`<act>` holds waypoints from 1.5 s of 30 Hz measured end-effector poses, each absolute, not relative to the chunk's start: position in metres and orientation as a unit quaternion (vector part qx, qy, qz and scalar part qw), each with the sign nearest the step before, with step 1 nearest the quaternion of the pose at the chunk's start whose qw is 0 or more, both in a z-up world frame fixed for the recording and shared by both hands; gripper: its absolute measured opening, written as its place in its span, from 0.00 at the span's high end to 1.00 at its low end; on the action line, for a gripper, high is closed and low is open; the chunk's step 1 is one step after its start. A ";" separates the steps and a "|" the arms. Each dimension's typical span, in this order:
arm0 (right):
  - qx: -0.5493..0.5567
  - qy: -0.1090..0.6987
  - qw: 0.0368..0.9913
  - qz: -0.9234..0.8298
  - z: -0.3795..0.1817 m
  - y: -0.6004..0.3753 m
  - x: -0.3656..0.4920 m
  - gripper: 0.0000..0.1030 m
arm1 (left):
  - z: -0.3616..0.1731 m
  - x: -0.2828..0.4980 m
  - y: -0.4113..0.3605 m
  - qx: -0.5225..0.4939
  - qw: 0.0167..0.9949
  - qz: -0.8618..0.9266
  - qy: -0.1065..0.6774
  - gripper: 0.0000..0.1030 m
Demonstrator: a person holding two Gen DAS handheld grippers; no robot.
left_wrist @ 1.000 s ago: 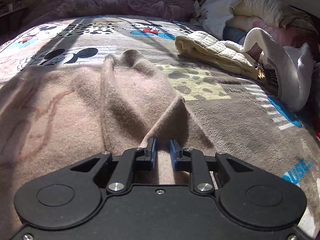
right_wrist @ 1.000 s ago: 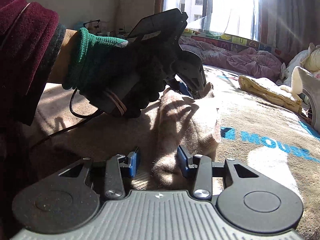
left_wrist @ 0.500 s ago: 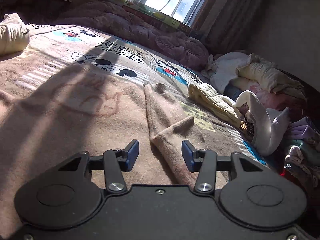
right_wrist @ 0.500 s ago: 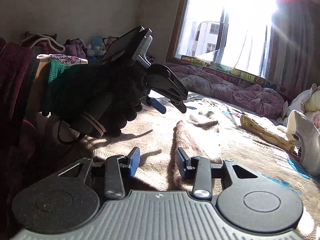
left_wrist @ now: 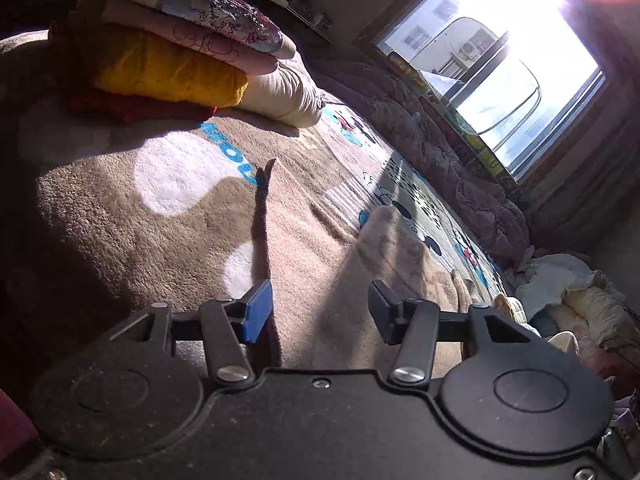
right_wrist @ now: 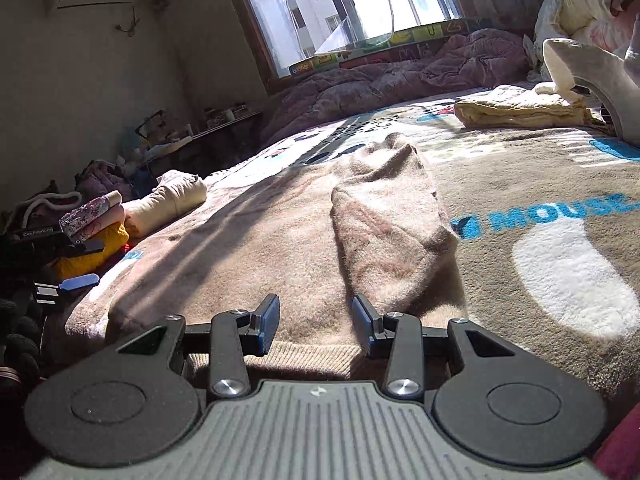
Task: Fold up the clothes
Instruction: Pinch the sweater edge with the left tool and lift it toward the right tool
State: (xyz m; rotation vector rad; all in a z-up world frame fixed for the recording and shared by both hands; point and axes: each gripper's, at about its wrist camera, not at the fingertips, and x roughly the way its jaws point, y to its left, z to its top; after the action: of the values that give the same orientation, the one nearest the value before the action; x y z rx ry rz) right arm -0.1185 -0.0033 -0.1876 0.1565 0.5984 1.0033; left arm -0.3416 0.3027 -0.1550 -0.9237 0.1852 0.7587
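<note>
A beige-pink knit sweater (right_wrist: 280, 240) lies spread on the bed, one sleeve (right_wrist: 392, 232) folded over its body. My right gripper (right_wrist: 314, 326) is open and empty just above the sweater's ribbed hem (right_wrist: 288, 358). My left gripper (left_wrist: 318, 312) is open and empty, tilted, over the sweater's left part (left_wrist: 384, 256). The left gripper also shows at the left edge of the right wrist view (right_wrist: 68, 264).
A stack of folded clothes (left_wrist: 176, 60) sits on the Mickey Mouse blanket (left_wrist: 120, 208) to the left; it also shows in the right wrist view (right_wrist: 100, 232). A folded cream quilted piece (right_wrist: 520, 110) and a heap of unfolded laundry (right_wrist: 588, 8) lie at the right. A purple duvet (right_wrist: 400, 76) lies under the window.
My left gripper let go of the sleeve, opened and swung away to the left toward the folded stack. The sleeve now lies folded over the sweater. My right gripper stayed open near the hem.
</note>
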 end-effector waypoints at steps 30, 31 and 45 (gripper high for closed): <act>0.150 0.281 0.793 0.519 -0.184 -0.008 -0.105 0.55 | -0.151 -0.264 0.263 -0.312 0.911 0.260 0.076 0.93; 0.161 0.282 0.792 0.518 -0.184 -0.010 -0.102 0.55 | -0.148 -0.255 0.253 -0.282 0.922 0.252 0.086 0.93; 0.285 0.306 0.775 0.473 -0.198 -0.042 -0.065 0.54 | -0.173 -0.173 0.142 0.065 0.969 0.106 0.214 0.95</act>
State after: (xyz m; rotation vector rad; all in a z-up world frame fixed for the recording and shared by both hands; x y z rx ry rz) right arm -0.0653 -0.0419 -0.1977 0.6164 0.6635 1.0245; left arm -0.1734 0.1416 -0.1735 0.1307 0.4330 0.2132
